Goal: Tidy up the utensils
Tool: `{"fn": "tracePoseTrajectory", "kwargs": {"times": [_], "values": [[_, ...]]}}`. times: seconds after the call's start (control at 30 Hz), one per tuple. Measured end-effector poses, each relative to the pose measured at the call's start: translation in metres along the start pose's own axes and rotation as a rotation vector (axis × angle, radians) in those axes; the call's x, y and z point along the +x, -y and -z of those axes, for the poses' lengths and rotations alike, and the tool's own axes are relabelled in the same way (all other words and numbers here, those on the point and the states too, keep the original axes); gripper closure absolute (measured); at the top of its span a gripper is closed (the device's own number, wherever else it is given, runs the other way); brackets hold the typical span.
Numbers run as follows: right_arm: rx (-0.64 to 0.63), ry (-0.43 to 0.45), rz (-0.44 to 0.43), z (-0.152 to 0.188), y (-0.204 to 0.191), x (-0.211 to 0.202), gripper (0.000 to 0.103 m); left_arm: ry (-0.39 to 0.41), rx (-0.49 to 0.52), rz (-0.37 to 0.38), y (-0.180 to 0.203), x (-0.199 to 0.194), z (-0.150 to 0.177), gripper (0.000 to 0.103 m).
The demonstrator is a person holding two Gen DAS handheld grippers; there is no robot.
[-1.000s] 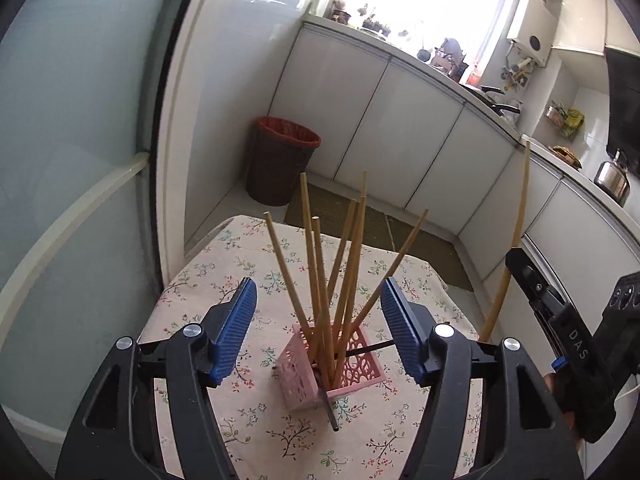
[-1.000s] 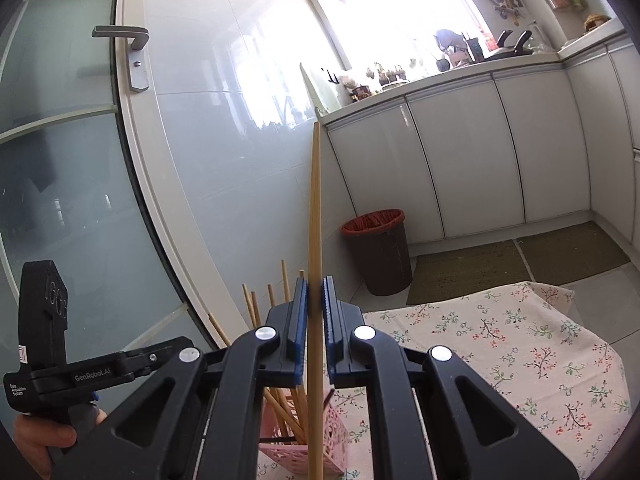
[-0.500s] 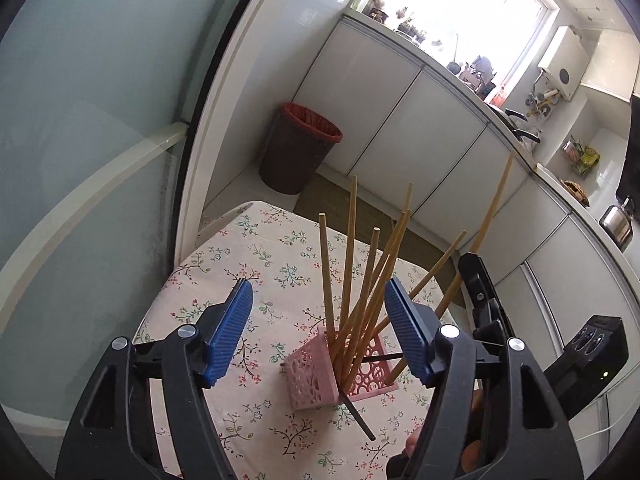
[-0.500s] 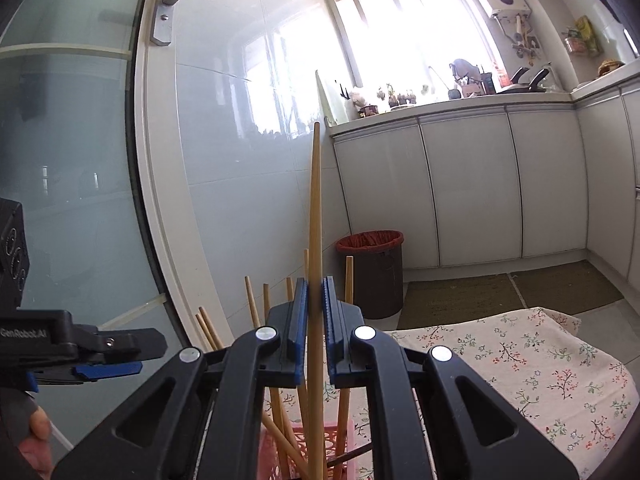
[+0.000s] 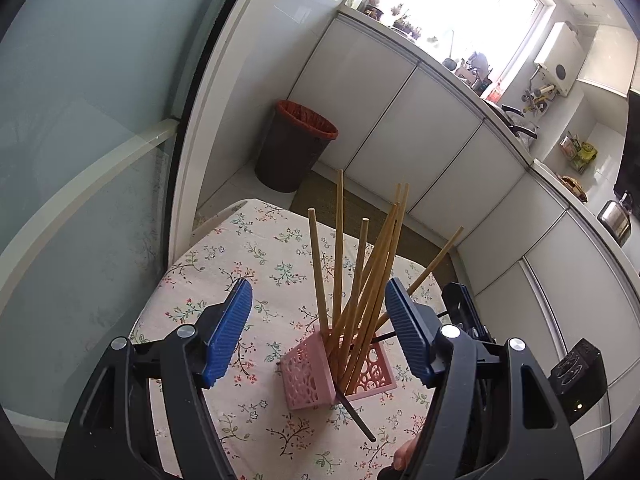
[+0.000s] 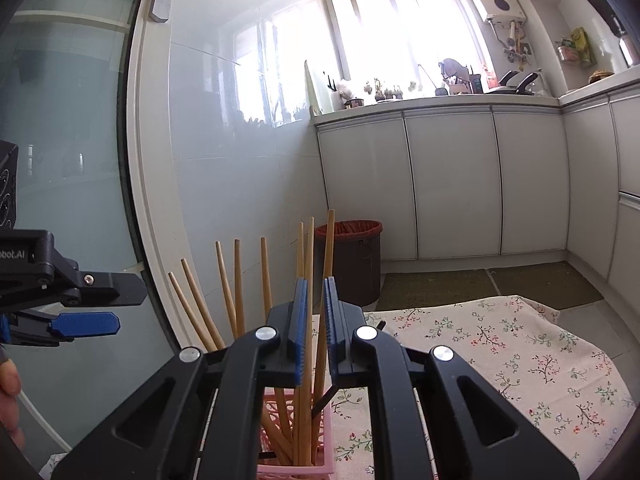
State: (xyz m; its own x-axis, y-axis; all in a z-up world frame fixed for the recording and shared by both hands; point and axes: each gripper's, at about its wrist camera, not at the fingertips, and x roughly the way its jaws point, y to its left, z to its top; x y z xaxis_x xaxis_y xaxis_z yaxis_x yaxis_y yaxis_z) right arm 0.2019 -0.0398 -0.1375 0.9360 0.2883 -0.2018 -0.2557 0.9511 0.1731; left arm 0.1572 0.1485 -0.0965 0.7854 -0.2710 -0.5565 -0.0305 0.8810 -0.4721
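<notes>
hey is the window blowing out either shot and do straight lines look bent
Right wrist view: the window is blown out white, with glare on the glass wall. Left wrist view: its window is overexposed too; fisheye bends the cabinets and door frame.

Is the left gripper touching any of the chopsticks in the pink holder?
Apart. The right wrist view shows the left gripper off to one side, with the glass door visible between its fingertips and the nearest of the chopsticks.
</notes>
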Motion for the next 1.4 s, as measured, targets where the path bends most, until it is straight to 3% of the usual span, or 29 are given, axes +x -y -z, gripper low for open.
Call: {"fn": "tracePoseTrajectory", "kwargs": {"times": [0.17, 0.27, 0.4, 0.57, 0.63, 0.8, 0.93, 1.07, 1.3, 1.4], "values": [[0.052, -0.091, -0.026, -0.01, 0.013, 0.002, 0.091, 0.003, 0.008, 0.014, 0.004, -0.002, 0.002, 0.037], [0.061, -0.159, -0.043, -0.018, 0.015, -0.006, 0.065, -0.009, 0.023, 0.011, 0.007, 0.0, 0.003, 0.037], [0.075, -0.31, -0.052, -0.028, 0.02, -0.017, 0.056, -0.041, 0.061, -0.016, 0.016, 0.001, 0.008, 0.036], [0.07, -0.398, -0.058, -0.033, 0.025, -0.073, 0.033, -0.048, 0.159, -0.079, 0.044, -0.018, 0.018, 0.016], [0.052, -0.431, -0.001, -0.038, 0.023, -0.098, 0.024, -0.06, 0.202, -0.103, 0.06, -0.029, 0.024, 0.013], [0.141, -0.408, 0.094, -0.063, 0.037, -0.166, 0.01, -0.016, 0.306, -0.135, 0.107, -0.08, 0.04, 0.007], [0.091, -0.379, 0.195, -0.09, 0.029, -0.212, 0.007, 0.046, 0.381, -0.207, 0.13, -0.125, 0.057, 0.007], [0.069, -0.294, 0.26, -0.113, 0.02, -0.255, 0.007, 0.079, 0.381, -0.196, 0.145, -0.161, 0.061, 0.007], [0.053, -0.261, 0.269, -0.127, 0.009, -0.291, 0.007, 0.073, 0.361, -0.144, 0.167, -0.193, 0.072, 0.007], [0.041, -0.276, 0.279, -0.125, 0.006, -0.289, 0.007, 0.082, 0.345, -0.161, 0.164, -0.195, 0.078, 0.007]]}}
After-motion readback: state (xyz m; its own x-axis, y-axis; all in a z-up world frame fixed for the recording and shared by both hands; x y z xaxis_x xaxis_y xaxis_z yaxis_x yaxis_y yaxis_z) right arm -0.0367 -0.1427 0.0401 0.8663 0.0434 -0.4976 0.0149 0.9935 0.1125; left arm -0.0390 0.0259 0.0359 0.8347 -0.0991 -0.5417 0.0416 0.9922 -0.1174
